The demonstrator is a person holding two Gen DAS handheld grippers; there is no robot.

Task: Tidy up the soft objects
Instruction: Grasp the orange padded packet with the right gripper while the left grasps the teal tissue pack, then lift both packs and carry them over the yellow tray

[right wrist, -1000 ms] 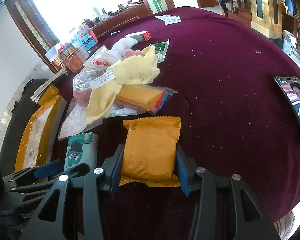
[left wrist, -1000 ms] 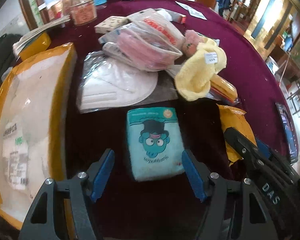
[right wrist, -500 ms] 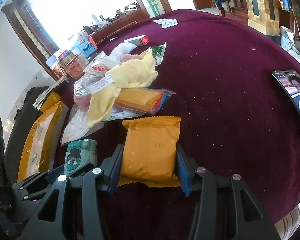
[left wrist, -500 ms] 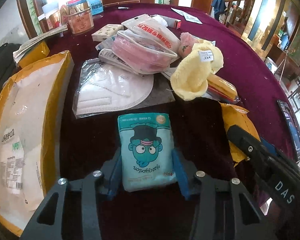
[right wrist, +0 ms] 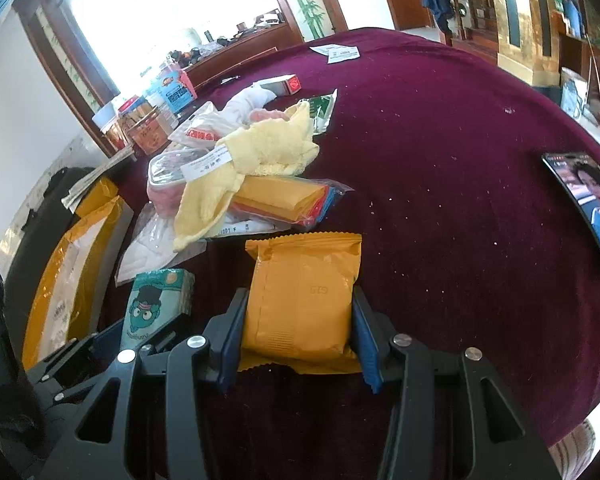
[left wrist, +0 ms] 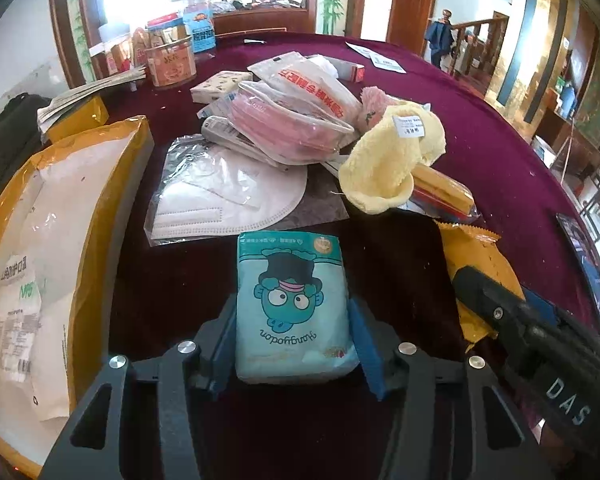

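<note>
In the left wrist view, the left gripper (left wrist: pixel 294 334) has its jaws on either side of a teal tissue pack (left wrist: pixel 294 308) with a cartoon face; the blue pads touch its flanks, though the jaws are easing apart slightly, so the pinch looks light. The pack lies near the near edge of the maroon surface (left wrist: pixel 480 128), just in front of a bagged white mask (left wrist: pixel 224 196) and the heap of soft goods behind it. In the right wrist view, the right gripper (right wrist: pixel 298 334) pinches an orange packet (right wrist: pixel 304 300) firmly between its jaws, near the same edge, with a yellow cloth (right wrist: pixel 256 152) beyond. Both items seem grasped and ready for lifting; the next move likely calls for firming the left hold, then carrying each to its sorted place.
</note>
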